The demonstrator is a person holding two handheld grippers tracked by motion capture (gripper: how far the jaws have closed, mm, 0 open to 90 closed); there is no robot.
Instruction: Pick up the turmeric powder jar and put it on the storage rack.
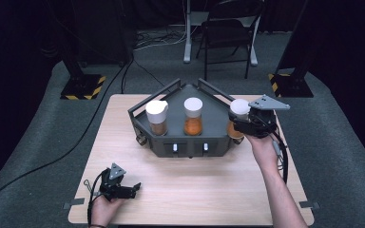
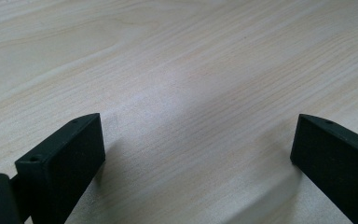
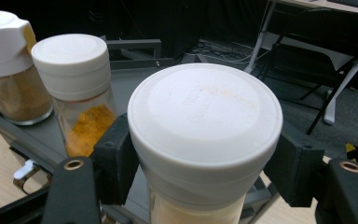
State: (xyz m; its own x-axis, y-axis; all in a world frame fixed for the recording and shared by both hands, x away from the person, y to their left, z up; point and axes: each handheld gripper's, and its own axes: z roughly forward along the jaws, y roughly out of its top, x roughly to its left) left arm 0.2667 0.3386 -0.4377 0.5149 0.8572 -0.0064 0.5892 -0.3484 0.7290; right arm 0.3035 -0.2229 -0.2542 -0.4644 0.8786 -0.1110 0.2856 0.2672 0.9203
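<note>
The right gripper point(image 1: 245, 124) had its fingers clamped on a white-capped clear spice jar point(image 3: 204, 140) at the right end of a dark grey angular rack point(image 1: 209, 135) near the far edge of the pale wooden tabletop point(image 1: 209, 190). The left gripper point(image 1: 132, 189) rested near the near-left corner, fingers apart. Two more white-capped jars stood in the rack.

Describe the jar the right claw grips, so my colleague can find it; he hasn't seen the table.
On the light wooden table stands a dark grey angular rack. At its right end, the right claw clamps a white-capped clear jar. Its powder is pale cream; the others hold orange and brown.
</note>
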